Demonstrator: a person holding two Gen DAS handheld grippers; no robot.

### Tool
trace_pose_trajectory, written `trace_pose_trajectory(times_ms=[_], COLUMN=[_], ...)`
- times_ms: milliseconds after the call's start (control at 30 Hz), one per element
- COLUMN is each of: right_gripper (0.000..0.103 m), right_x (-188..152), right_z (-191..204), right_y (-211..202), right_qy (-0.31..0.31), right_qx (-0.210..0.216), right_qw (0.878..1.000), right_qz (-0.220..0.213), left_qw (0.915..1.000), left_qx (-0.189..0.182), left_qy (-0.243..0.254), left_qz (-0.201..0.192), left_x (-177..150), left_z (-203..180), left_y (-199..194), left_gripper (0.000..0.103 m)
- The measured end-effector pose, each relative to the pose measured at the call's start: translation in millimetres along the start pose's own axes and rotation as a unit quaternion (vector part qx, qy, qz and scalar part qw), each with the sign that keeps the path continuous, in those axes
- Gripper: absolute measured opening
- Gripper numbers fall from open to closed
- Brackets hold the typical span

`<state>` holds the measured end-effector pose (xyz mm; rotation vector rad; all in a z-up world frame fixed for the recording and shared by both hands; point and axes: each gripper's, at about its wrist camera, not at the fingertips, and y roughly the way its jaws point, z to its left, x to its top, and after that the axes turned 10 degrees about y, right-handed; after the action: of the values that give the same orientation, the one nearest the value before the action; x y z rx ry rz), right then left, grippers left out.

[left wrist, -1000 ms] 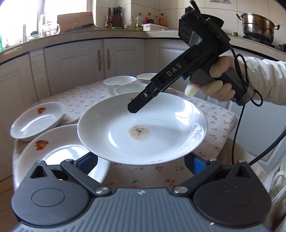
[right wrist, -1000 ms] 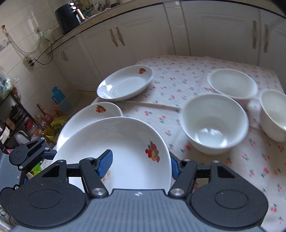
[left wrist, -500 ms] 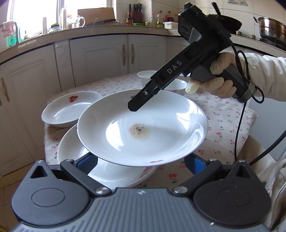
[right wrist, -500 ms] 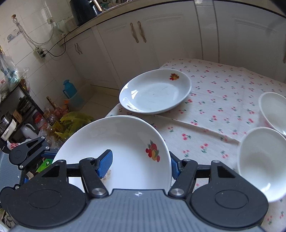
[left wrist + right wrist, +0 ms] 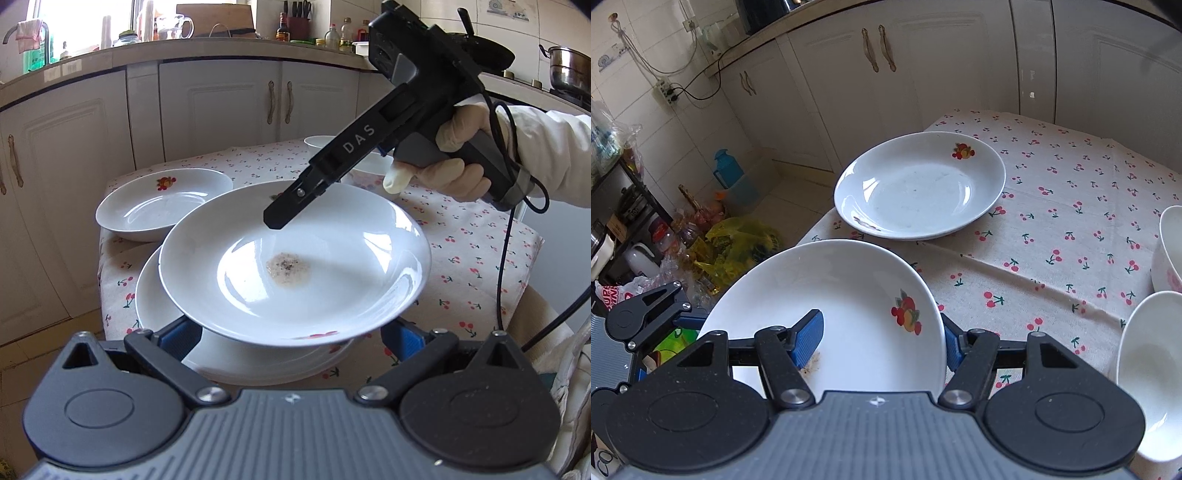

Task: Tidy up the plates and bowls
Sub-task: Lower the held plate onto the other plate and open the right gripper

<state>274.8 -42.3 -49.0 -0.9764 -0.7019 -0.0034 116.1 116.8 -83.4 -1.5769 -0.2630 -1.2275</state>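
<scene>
In the left wrist view the stained plate (image 5: 295, 266) fills mid-frame, clamped at both edges between the left gripper (image 5: 291, 338) and the right gripper (image 5: 275, 218), above a second plate (image 5: 258, 363) on the tablecloth (image 5: 480, 266).

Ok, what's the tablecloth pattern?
Small red cherries with green stems on a cream tablecloth; the right wrist view shows it best.

Black "DAS" claw (image 5: 280, 218), blue pads (image 5: 809, 338), white sleeve (image 5: 554, 155).
</scene>
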Motion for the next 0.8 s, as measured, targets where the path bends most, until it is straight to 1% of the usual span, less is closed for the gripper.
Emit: trace_pose_trajectory(times_ms=[333,533,800], right_gripper=[0.071,0.071,0.071], right_x=[1,2,2], right_z=[1,4,8], right_y=[4,5,4], right_qy=[-0.002,-0.004,-0.005], right_qx=[-0.019,-0.031,-0.052], right_qw=[1.0,1.0,0.999], right_qz=[0.002,0.003,0.006], left_qw=[0.9999,0.9995,0.9991], left_qx=[-0.009,-0.022,-0.034], left_qy=[-0.01,-0.021,-0.021], left_qz=[0.006,0.007,0.015], left_x=[-1,-3,-2], left_z=[5,10,16], left_y=[6,8,10], left_gripper=[0.102,0.102,0.102])
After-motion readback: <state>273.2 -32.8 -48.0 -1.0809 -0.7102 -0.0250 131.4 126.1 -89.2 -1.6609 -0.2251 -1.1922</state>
